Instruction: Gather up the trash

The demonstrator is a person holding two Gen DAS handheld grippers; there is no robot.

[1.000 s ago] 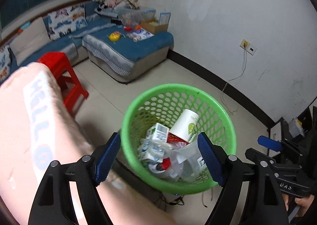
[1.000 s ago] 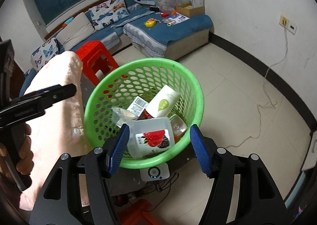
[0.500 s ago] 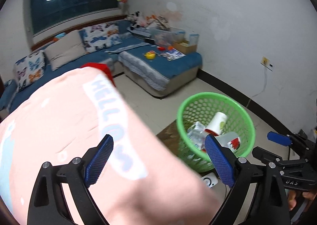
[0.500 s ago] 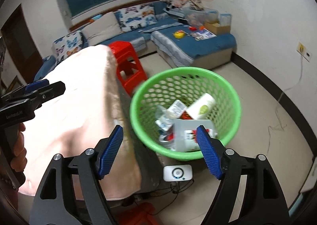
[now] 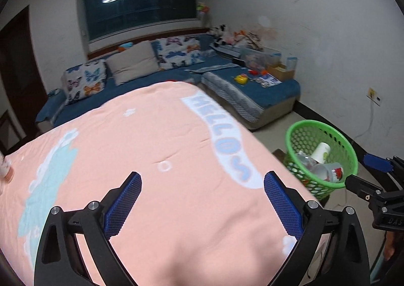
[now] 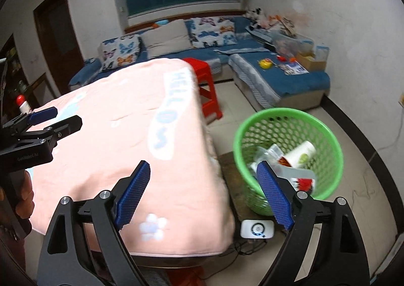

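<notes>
The green mesh basket [image 5: 320, 129] [image 6: 285, 112] stands on the floor to the right of the table. It holds trash: a white paper cup [image 5: 322, 151] [image 6: 301, 153], a strawberry-labelled clear container [image 6: 300, 177] and crumpled wrappers. My left gripper [image 5: 202, 180] hangs over the pink "HELLO" cloth [image 5: 176, 134] on the table, its jaws opening with nothing between them. My right gripper [image 6: 203, 166] is over the table's right edge beside the basket, its jaws also opening and empty. A small red-capped bottle [image 6: 21, 104] stands at the table's far left.
A red plastic stool [image 6: 204, 84] stands behind the table, with a blue corner sofa [image 5: 252, 89] strewn with toys and boxes beyond it. A white box-shaped device [image 6: 256, 229] and cables lie on the floor below the basket. A hand [image 6: 24, 200] holds the left gripper's handle.
Both grippers drew back from above the basket to the left, over the pink cloth, and their jaws widened. The strawberry container that was between the right fingers now lies in the basket.
</notes>
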